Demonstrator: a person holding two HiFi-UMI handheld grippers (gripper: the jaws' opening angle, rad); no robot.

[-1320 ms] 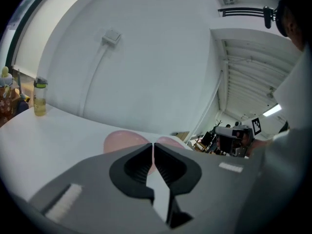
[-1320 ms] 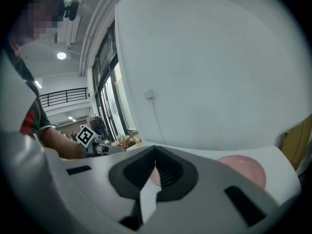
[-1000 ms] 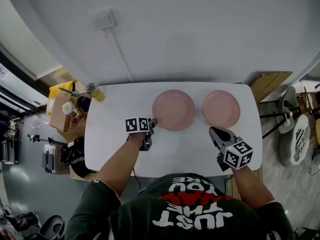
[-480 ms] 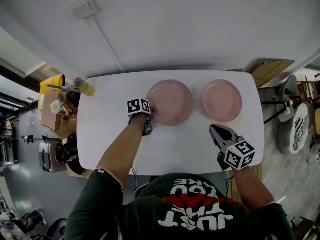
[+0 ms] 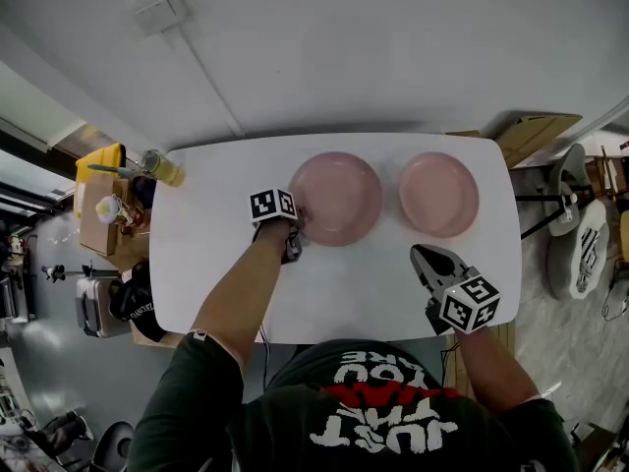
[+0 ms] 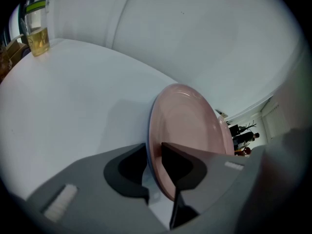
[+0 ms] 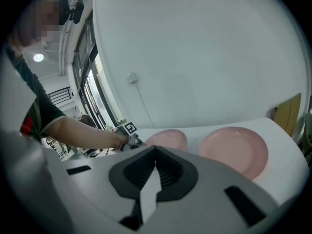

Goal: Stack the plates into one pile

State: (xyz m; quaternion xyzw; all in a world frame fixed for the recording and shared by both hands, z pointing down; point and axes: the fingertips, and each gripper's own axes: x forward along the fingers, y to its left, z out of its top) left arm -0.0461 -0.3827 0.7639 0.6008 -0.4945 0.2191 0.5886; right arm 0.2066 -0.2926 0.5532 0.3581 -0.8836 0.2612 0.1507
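Plates are what matters here, two pink round ones side by side on the white table (image 5: 216, 264), near its far edge. The left plate (image 5: 339, 197) and the right plate (image 5: 439, 193) sit close together but do not touch. Both plates are empty. The left gripper (image 5: 293, 234) is at the near left edge of the left plate. Its jaws are closing, the thin rim of the plate is between them, and the pads look pressed on it, one on top and one below. The right gripper (image 5: 425, 259) hangs over the near right part of the table, apart from the right plate. Its jaws are pressed together with nothing between them. At the far left corner of the table stands a clear cup (image 5: 163, 169) with a green band near its top. It holds some yellow drink, about halfway up. Past the left side of the table there is a brown box (image 5: 98, 226) with small things in it, too small to tell what they are.
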